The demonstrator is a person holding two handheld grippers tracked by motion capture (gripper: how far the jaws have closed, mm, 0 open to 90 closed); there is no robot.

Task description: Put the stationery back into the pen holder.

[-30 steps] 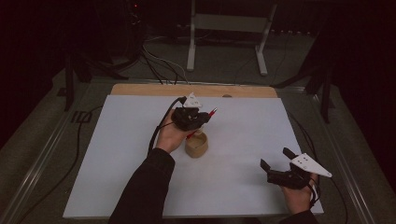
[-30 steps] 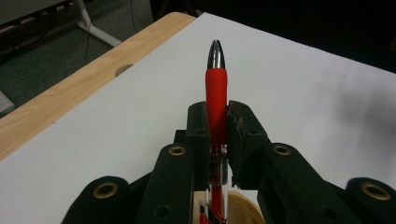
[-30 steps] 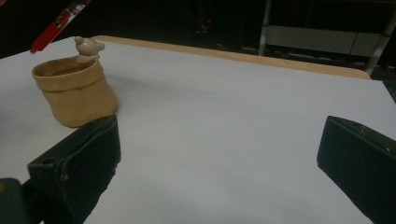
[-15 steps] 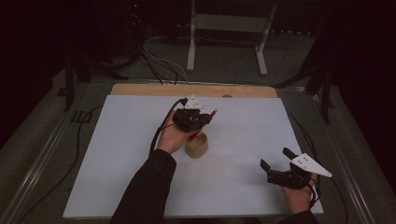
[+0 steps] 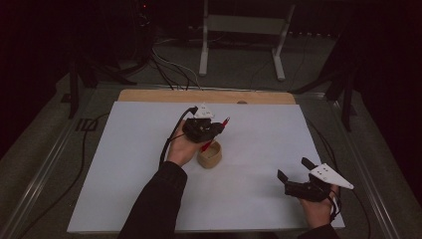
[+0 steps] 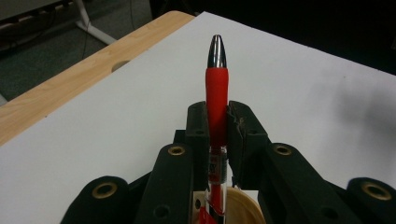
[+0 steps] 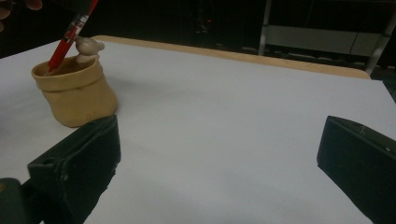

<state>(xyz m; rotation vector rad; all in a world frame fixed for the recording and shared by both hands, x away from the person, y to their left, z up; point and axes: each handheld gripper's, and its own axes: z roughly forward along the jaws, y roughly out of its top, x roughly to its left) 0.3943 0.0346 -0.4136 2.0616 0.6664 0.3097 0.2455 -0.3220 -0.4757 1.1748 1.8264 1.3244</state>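
Observation:
My left gripper [image 5: 217,127] [image 6: 218,122] is shut on a red pen [image 6: 217,95] with a silver tip. The pen [image 5: 215,133] slants, its lower end inside a small tan sack-shaped pot [image 5: 209,155] in the middle of the white table top. In the right gripper view the pot [image 7: 74,91] carries a little bear figure on its rim, and the pen [image 7: 70,36] leans into it. Near the table's front right corner my right gripper [image 5: 295,169] [image 7: 219,154] stands open, with nothing between its jaws.
The white sheet [image 5: 129,149] covers the table, with a wooden strip [image 5: 164,95] along its far edge. Cables [image 5: 169,74] and a white stand [image 5: 239,25] lie on the dark floor beyond. A cable trails from my left gripper across the sheet.

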